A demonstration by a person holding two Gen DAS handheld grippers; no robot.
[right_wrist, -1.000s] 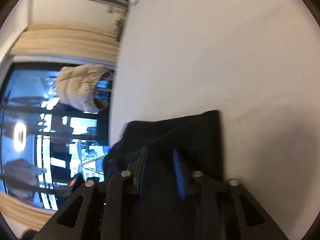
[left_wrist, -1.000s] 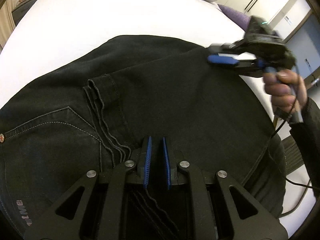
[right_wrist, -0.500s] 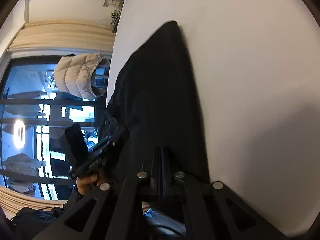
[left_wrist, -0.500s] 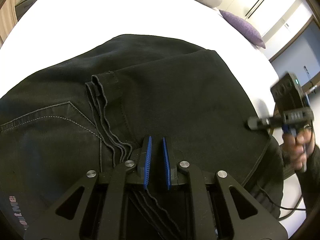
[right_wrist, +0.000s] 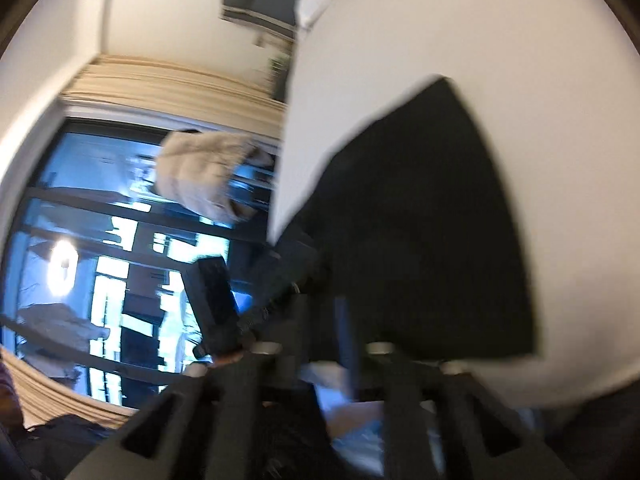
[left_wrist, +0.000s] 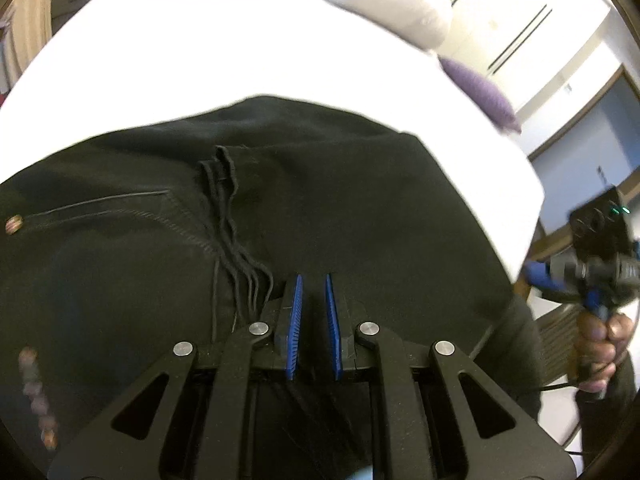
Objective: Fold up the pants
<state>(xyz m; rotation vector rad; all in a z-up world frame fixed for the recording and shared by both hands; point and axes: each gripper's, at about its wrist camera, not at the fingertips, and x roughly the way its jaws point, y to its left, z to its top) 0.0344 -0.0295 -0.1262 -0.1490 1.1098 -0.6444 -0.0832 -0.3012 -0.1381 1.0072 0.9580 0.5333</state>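
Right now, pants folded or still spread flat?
Folded. The black pants lie doubled on the white bed: hem edges are stacked over the pocket area, and the bundle forms a compact rectangle.

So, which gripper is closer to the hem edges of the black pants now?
Left. The left gripper hovers beside the stacked hem edges; the right gripper is off the bed's side.

Bright, even indoor light; overexposed white bed with glare. Strong fisheye bending and dark vignette at the rims. Heavy motion blur across the right wrist view, window blown out.
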